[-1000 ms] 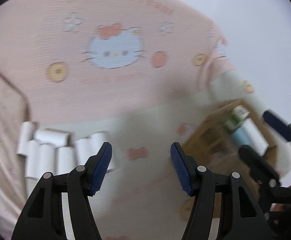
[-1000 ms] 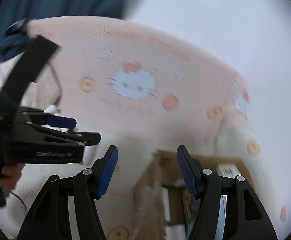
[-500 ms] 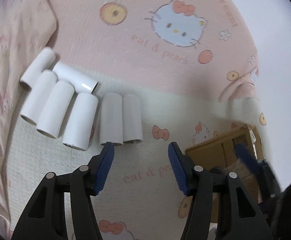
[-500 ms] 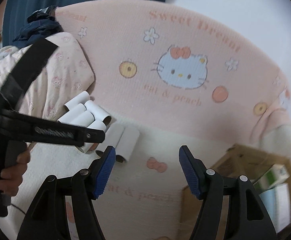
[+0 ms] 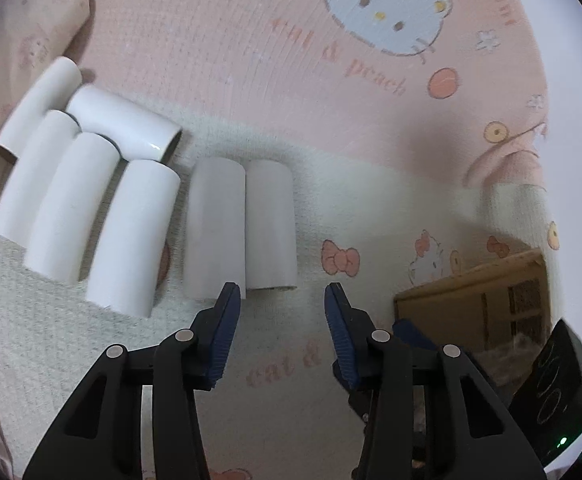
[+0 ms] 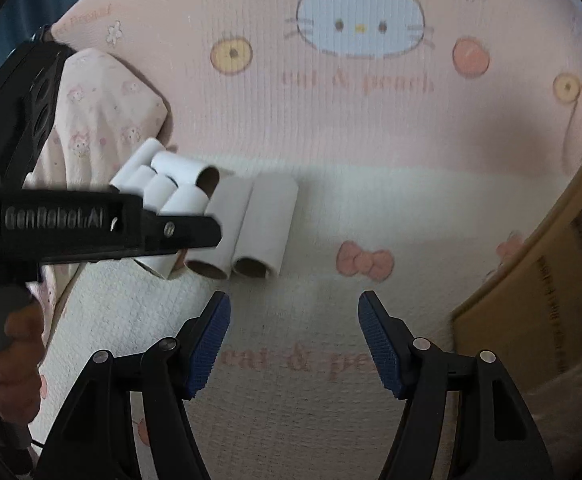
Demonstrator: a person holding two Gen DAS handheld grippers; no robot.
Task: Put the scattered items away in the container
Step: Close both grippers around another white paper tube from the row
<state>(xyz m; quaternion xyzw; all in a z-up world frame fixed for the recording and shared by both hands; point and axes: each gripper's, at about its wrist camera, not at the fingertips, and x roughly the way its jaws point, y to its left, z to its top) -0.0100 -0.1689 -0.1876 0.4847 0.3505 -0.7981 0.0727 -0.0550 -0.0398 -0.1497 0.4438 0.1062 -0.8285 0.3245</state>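
Left wrist view showed seven paper tubes [image 5: 219, 228] lying on the bed [image 5: 331, 420], none visibly in the cardboard box [image 5: 471, 300]; left tool [image 5: 279, 304] closing on nothing, right tool [image 6: 294, 312] wide, empty.

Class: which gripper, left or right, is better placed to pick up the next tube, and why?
Left. The left gripper sits just before the nearest tube, jaws closing, empty. The right gripper points at bare blanket, nearer the box.
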